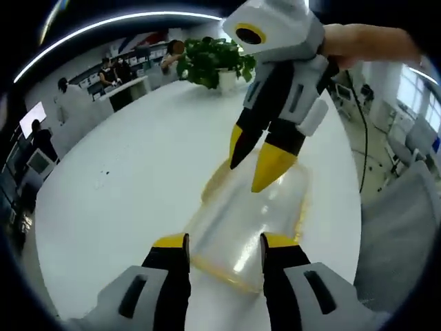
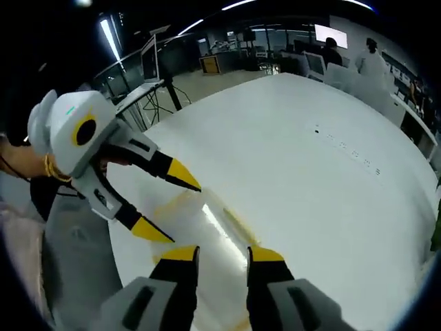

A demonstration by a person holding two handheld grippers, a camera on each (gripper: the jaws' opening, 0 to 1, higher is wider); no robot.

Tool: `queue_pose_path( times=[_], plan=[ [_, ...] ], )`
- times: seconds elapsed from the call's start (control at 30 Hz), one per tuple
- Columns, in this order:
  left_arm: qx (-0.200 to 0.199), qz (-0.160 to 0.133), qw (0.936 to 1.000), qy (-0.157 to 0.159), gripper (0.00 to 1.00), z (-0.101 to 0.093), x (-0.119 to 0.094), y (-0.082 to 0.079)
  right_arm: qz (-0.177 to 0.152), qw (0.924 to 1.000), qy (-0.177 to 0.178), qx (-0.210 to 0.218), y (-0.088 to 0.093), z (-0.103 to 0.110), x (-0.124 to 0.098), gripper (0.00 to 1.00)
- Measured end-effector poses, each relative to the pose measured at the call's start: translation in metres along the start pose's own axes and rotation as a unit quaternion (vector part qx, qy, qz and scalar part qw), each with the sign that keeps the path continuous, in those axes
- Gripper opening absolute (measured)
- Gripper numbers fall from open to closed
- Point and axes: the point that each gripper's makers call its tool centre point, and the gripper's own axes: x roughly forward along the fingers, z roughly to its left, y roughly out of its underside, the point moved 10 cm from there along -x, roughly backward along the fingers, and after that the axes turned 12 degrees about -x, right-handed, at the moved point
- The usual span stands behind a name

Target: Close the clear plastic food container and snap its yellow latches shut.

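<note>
A clear plastic food container [image 1: 234,221] with yellow trim lies on the white table [image 1: 124,179], its lid down. My left gripper [image 1: 225,241] stands open, with its jaws on either side of the container's near end. From above, my right gripper [image 1: 253,162] points down at the far end, jaws slightly apart and nothing gripped. A yellow latch [image 1: 215,178] shows beside its tips. In the right gripper view the container [image 2: 207,227] lies just ahead of the right gripper [image 2: 222,254]. The left gripper [image 2: 167,205] comes in from the left, spread over the container's end.
A potted plant [image 1: 213,62] stands at the table's far end. People [image 1: 65,96] work at desks beyond it. A grey chair [image 1: 400,227] sits by the table's edge. A tripod [image 2: 162,83] and more desks stand past the table [image 2: 310,179].
</note>
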Motion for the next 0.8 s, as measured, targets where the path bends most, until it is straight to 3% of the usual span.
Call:
queue_pose_path(
  times=[0.07, 0.2, 0.37, 0.53, 0.63, 0.67, 0.8],
  plan=[
    [0.006, 0.000, 0.9999, 0.015, 0.40, -0.004, 0.002, -0.001, 0.003, 0.9999, -0.004, -0.009, -0.001, 0.000, 0.002, 0.25],
    [0.011, -0.005, 0.9988, 0.047, 0.43, -0.010, 0.006, -0.001, 0.032, 0.9973, -0.017, -0.064, -0.003, -0.002, 0.006, 0.37],
    [0.039, -0.009, 0.9973, 0.062, 0.43, -0.012, 0.009, -0.002, 0.040, 0.9946, -0.036, -0.089, -0.008, -0.004, 0.012, 0.40],
    [0.055, -0.012, 0.9929, 0.105, 0.54, -0.019, 0.010, -0.001, 0.064, 0.9884, -0.064, -0.121, -0.014, -0.008, 0.020, 0.42],
    [0.072, 0.003, 0.9918, 0.106, 0.56, -0.020, 0.013, 0.005, 0.083, 0.9828, -0.087, -0.140, -0.019, -0.008, 0.025, 0.43],
    [0.097, -0.006, 0.9896, 0.106, 0.58, -0.022, 0.015, 0.004, 0.095, 0.9795, -0.094, -0.151, -0.020, -0.009, 0.026, 0.44],
    [0.119, 0.002, 0.9893, 0.084, 0.58, -0.026, 0.017, 0.006, 0.119, 0.9716, -0.114, -0.170, -0.023, -0.012, 0.033, 0.44]
  ],
)
